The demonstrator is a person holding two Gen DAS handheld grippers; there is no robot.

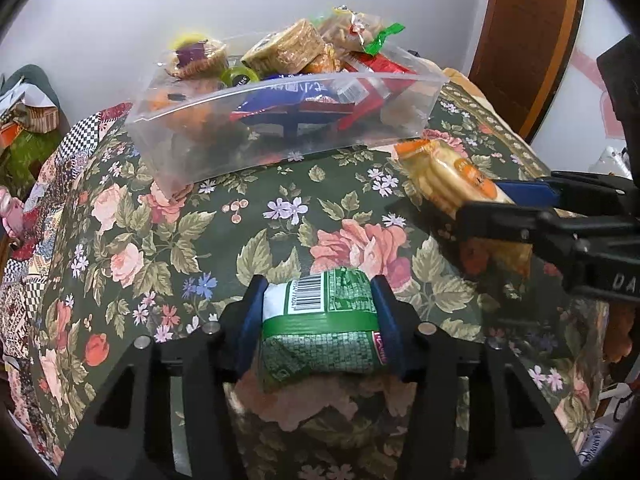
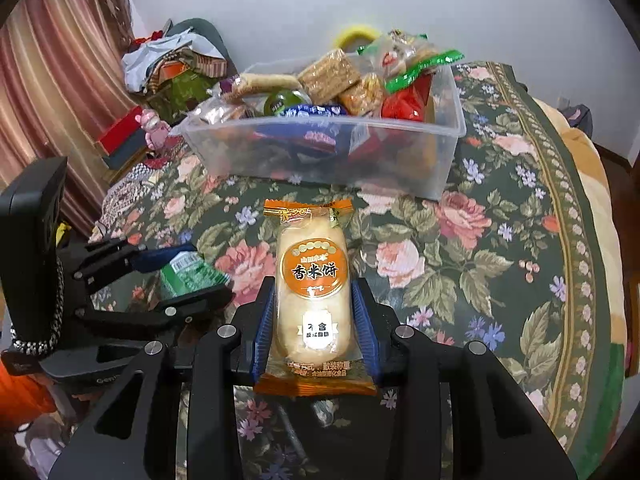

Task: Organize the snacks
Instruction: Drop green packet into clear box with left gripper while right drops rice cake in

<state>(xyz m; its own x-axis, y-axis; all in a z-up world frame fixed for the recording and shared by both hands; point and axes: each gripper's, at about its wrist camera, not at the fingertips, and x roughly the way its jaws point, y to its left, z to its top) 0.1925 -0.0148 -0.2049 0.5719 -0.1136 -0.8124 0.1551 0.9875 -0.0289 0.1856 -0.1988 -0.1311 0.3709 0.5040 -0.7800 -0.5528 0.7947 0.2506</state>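
Right wrist view shows the right gripper [image 2: 314, 320] clenched on an orange-edged rice cracker packet [image 2: 313, 280], its blue pads pressing both long sides. The round orange label reads 香米饼, with smaller characters above it too fine to make out; a white patch lower down and a line of print along the bottom seal are legible only in part. Two pale round crackers show through the clear film.

Left wrist view shows the left gripper [image 1: 320, 322] grasping a green snack packet [image 1: 320, 328] crosswise, pads tight on its two ends. One barcode on a white panel faces up; its digits are too small to read. A red brand tab at the packet's right end is mostly hidden by the pad.

Both packets are held above the floral tablecloth [image 1: 248, 216], short of the one clear plastic bin [image 1: 280, 136] standing farther back on it. The bin is heaped with snacks: a blue packet [image 1: 288, 96] with white writing that cannot be read, red wrappers, a stack of brown crackers [image 1: 286, 50] and a green-tipped bag [image 1: 380, 38] on top. The exact count is unclear, since the lower ones blur behind the frosted wall.

Each gripper appears at the edge of the other's view, partly cut off.
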